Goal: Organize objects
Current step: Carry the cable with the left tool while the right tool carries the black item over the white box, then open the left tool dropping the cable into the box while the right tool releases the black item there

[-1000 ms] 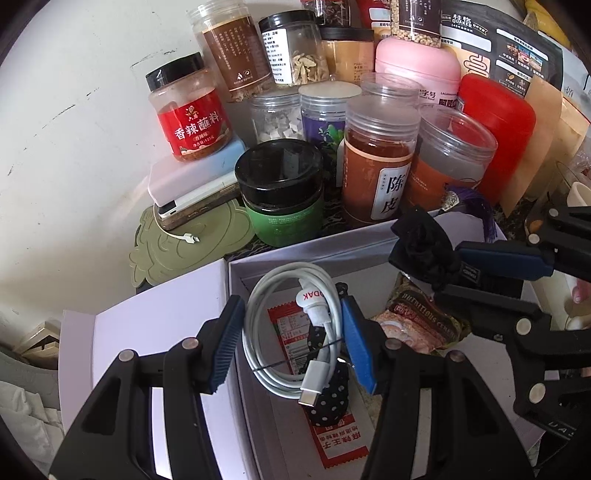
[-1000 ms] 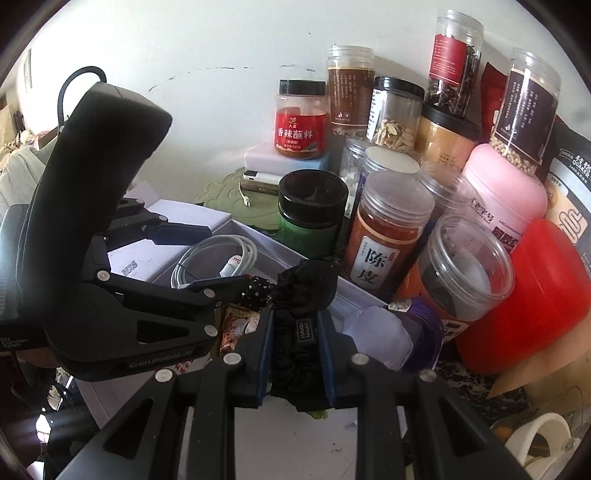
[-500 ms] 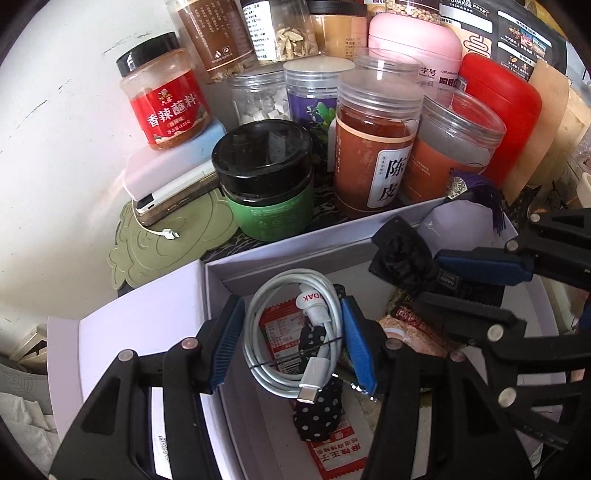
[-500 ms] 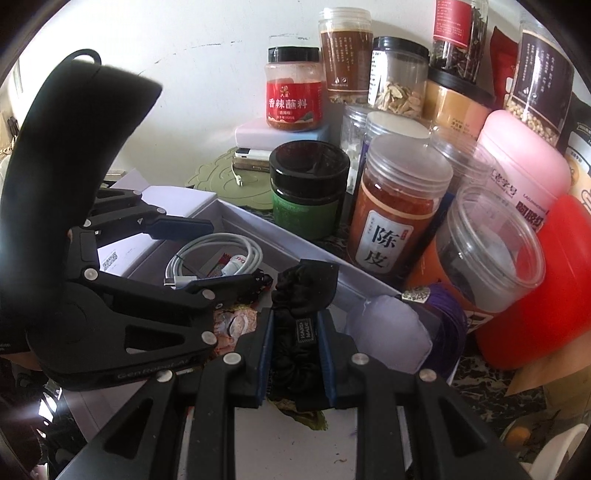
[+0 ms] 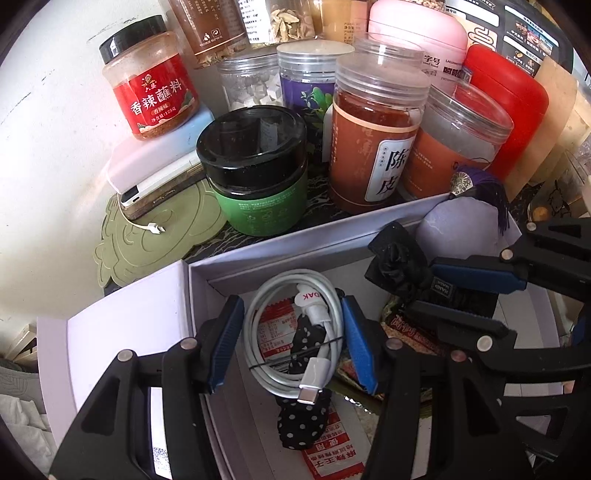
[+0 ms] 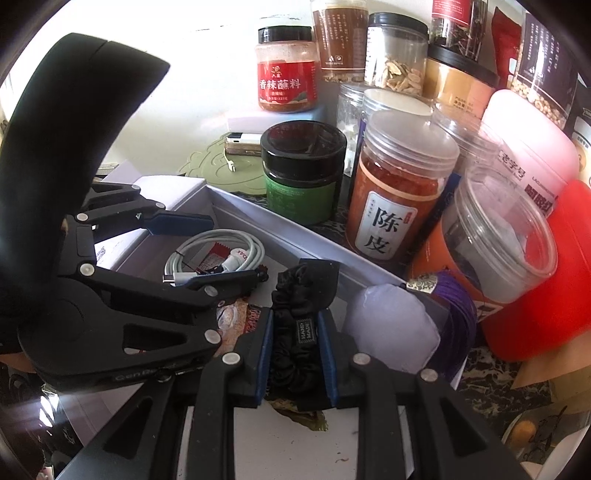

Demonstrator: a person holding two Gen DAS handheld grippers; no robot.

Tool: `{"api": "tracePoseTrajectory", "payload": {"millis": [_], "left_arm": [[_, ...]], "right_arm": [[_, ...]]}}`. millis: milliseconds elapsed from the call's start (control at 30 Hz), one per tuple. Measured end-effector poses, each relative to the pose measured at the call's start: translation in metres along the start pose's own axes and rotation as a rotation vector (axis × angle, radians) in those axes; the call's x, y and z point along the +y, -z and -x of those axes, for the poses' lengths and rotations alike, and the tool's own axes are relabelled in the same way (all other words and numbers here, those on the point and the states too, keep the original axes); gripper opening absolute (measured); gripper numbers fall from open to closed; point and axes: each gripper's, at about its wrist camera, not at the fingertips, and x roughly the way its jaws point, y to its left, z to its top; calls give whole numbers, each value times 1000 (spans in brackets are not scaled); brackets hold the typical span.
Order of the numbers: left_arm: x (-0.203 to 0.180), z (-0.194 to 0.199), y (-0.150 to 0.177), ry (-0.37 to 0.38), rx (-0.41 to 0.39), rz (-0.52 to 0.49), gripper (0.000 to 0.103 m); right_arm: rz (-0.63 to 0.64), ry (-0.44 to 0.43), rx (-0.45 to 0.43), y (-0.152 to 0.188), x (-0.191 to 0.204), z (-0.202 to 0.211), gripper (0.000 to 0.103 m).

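Right gripper [image 6: 295,354] clamped on black scrunchie [image 6: 295,314] over box [image 5: 314,236] far edge; left gripper [image 5: 291,343] pinching coiled white cable [image 5: 291,295] inside. Risk: cable uncoiling, scrunchie snagging on snack packets.

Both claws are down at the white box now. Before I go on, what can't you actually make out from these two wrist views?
- Whether the left claw grips the coiled white cable: one pad touches, the other stands apart.
- Box floor under the black scrunchie: right wrist view, hidden by the right claw.
- Snack packets: left wrist view, mostly covered by the right claw.
- Back-row jars: tops cut off by the upper edge.
- White box near side: hidden by both claws.
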Motion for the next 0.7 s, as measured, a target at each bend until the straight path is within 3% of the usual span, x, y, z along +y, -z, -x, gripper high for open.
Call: {"api": "tracePoseTrajectory", "payload": {"millis": [167,367,700], "left_arm": [[-2,4,-1,-23,0,3,52],[-2,14,1,-59,-9,10,52],[2,38,3,-67,-38,30,52]], "right_arm": [[-10,6,4,-2,-4,-1,27],[-9,21,2,3,-2,6,43],[2,46,-33,0,0,28,45]]}}
